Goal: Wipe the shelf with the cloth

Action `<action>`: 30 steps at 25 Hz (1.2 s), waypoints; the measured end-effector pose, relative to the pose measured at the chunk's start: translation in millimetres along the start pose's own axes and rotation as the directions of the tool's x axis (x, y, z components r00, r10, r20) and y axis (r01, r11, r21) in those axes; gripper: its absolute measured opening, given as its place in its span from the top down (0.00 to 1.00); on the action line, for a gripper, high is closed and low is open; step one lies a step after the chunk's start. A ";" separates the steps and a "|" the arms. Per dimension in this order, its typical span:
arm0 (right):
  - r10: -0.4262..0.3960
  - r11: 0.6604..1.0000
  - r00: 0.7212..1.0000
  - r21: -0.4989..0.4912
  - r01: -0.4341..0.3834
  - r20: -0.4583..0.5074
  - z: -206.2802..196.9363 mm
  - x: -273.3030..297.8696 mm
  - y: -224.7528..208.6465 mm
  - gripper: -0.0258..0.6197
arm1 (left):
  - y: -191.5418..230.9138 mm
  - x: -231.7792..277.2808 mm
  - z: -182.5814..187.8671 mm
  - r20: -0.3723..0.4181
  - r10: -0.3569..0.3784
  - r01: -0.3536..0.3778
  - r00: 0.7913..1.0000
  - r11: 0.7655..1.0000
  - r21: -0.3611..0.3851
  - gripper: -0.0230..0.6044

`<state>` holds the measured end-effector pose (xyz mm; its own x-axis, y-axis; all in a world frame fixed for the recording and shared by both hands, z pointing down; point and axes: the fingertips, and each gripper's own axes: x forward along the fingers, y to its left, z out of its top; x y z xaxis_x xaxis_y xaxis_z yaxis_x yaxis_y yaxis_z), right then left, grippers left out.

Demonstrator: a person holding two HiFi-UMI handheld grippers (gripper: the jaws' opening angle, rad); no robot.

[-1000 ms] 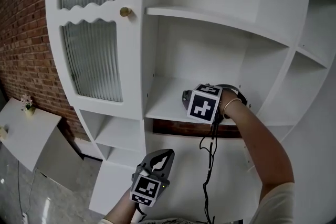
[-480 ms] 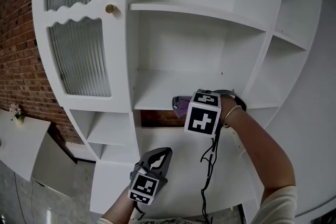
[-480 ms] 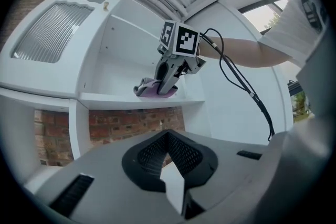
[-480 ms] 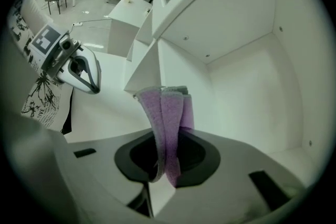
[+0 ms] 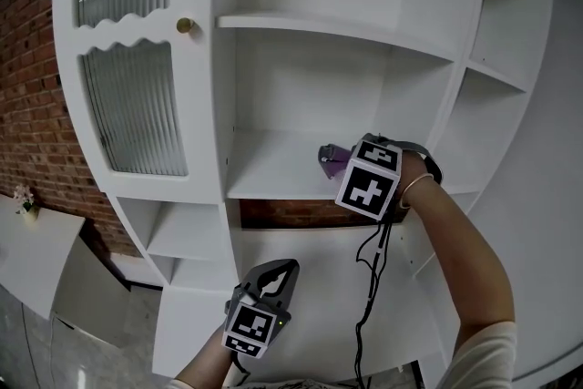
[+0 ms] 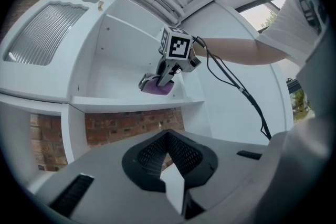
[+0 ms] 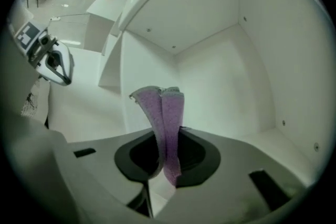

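White cabinet [image 5: 232,96] up against a brick wall [image 5: 32,96], right gripper [image 5: 330,158] clamped tight on a purple cloth [image 5: 339,167], cloth sitting on the middle shelf [image 5: 273,173] near the front edge; left gripper [image 5: 276,272] hanging low out front, jaws together, nothing in them

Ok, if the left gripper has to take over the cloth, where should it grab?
Probably the free folded end of the cloth that stands out past the right gripper, coming in from the shelf's open front. Its two layers lie together as a flat strip, so close across the flat faces. The left gripper is shut; open it first.
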<state>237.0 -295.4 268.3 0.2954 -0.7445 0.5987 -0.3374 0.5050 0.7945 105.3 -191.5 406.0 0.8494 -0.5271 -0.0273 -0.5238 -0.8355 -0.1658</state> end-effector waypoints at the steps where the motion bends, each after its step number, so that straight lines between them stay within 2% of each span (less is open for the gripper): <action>1: -0.034 0.999 0.999 0.009 0.034 -0.007 -3.6 6.9 -11.3 0.85 | 1.8 2.0 0.1 0.000 0.004 -0.004 1.000 1.000 0.001 0.94; 6: -0.148 0.989 0.988 0.012 0.149 -0.034 -14.4 49.0 -50.7 0.85 | 14.4 11.9 -6.8 -0.016 0.040 -0.040 0.999 0.999 0.001 0.94; 14: -0.219 0.974 0.968 -0.086 0.210 -0.124 -26.2 122.2 -85.9 0.84 | 39.5 23.2 -23.9 -0.051 0.108 -0.109 0.993 0.994 -0.013 0.94; 21: -0.121 0.992 0.977 -0.063 0.112 -0.175 -40.3 164.6 -84.1 0.84 | 60.3 29.1 -41.6 -0.085 0.152 -0.155 0.985 0.987 -0.036 0.94; 30: -0.019 1.000 0.983 -0.025 0.015 -0.181 -44.9 162.0 -67.2 0.84 | 59.8 33.7 -49.5 -0.103 0.132 -0.138 0.986 0.989 -0.050 0.94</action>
<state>347.6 -430.3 316.5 0.4590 -0.6626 0.5918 -0.3107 0.5044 0.8056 99.4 -266.8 444.0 0.7615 -0.6460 0.0526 -0.6384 -0.7616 -0.1114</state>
